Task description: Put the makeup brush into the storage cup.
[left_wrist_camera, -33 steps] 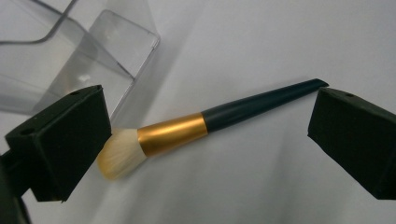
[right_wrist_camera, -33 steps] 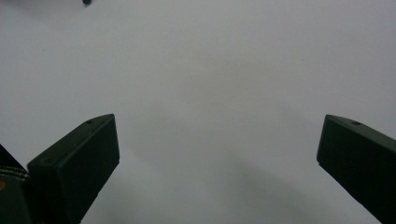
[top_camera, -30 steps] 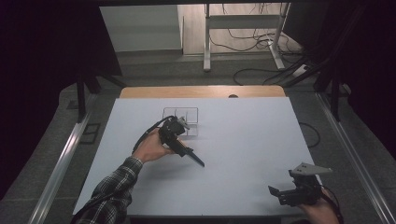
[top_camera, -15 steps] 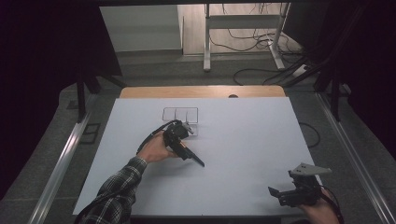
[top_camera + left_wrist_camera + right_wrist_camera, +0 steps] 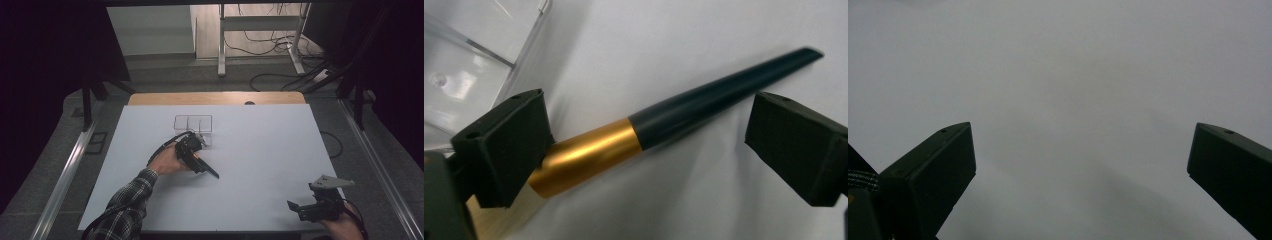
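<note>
White table (image 5: 260,150) has lots of bare room: right half and near edge free, w/ a clear box (image 5: 193,124) toward the far edge, left of centre. Left gripper (image 5: 644,135) sits just in front of that box; a pen (image 5: 684,107), gold band & dark barrel, lies flat on the table between its jaws, gold end against one jaw, other jaw apart from it. Jaws have just been closing, not clamped yet. Right gripper (image 5: 320,202) at near right corner, jaws spread, nothing between.
</note>
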